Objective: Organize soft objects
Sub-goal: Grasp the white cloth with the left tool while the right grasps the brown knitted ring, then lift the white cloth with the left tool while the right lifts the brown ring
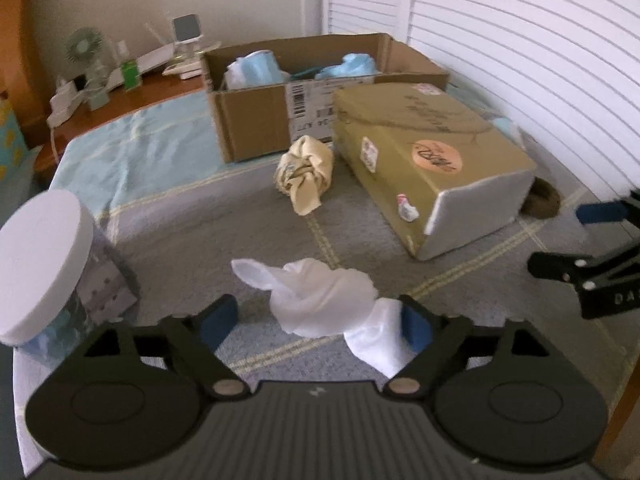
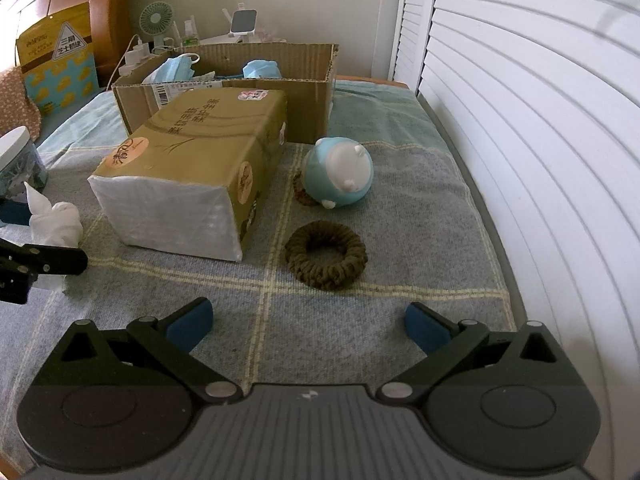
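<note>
My left gripper (image 1: 318,322) is open, its blue pads on either side of a knotted white cloth (image 1: 320,300) lying on the checked mat; the cloth also shows in the right wrist view (image 2: 54,216). A knotted beige cloth (image 1: 306,170) lies farther back by an open cardboard box (image 1: 256,120) that holds blue face masks (image 1: 256,66). My right gripper (image 2: 308,324) is open and empty, just in front of a brown hair scrunchie (image 2: 326,254). A blue and white plush toy (image 2: 340,172) lies beyond it, next to the box (image 2: 312,92).
A gold tissue pack (image 1: 432,160) lies in the middle of the mat (image 2: 360,320). A white-lidded jar (image 1: 40,264) stands at the left. White shutter doors (image 2: 520,120) run along the right. A wooden nightstand (image 1: 152,88) with a fan and chargers is behind.
</note>
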